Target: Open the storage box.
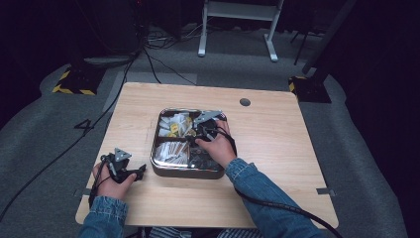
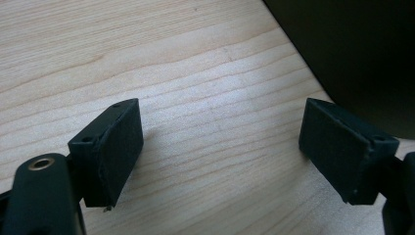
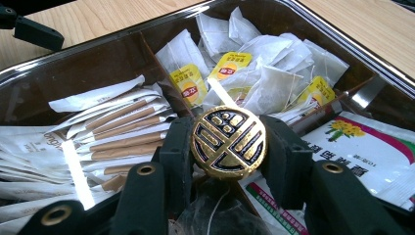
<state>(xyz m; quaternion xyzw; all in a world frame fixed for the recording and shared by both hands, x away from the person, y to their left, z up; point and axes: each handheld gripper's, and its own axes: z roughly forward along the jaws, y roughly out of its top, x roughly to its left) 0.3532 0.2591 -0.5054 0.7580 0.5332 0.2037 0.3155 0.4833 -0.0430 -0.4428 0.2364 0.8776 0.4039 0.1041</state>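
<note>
Light wooden table (image 1: 277, 139) on grey carpet (image 1: 44, 119), dark room.

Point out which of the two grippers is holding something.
The right gripper, over the tray: its jaws are shut on a round gold-and-black disc. The left gripper is open over bare table.

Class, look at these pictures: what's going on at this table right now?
A person sits at a wooden table with tongs in each hand. The right tongs are shut on a round gold-and-black knob, held over a divided tray of tea bags and sachets. The left tongs are open with nothing between them, resting low over bare tabletop to the tray's left.
</note>
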